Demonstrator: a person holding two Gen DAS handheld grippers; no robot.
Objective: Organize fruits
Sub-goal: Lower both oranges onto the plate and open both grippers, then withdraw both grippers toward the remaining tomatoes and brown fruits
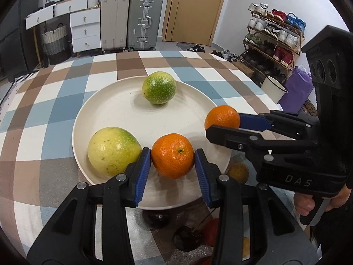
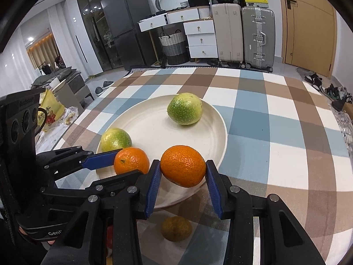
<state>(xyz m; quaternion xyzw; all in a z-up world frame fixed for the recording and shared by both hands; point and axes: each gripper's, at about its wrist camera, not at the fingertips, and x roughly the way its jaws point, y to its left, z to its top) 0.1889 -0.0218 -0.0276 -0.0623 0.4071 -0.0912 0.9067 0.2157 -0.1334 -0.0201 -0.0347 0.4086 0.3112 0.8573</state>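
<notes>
1. Holding one orange point(image 1: 172, 155) in my left gripper point(image 1: 172, 158), I am squeezing it between the two blue pads so it cannot roll away. It is sitting over the near edge of the plate point(image 1: 123, 110).
2. I am also holding a second orange point(image 2: 183, 169) in my right gripper point(image 2: 183, 172), pinched tight from both sides. It is hanging just above the plate's near rim, on the right side.
3. I am keeping both oranges close to the plate because I think that is where the fruit belongs.
4. A yellow-green fruit point(image 1: 113, 151) is already lying on the plate, just beside my left orange. A green fruit point(image 1: 159, 91) is lying at the far side of the plate.
5. I am leaving the middle of the plate free, so I think there is room to set both oranges down.
6. More fruit point(image 2: 176, 228) is showing below the plate, through what looks like glass. I cannot tell what kind it is.
</notes>
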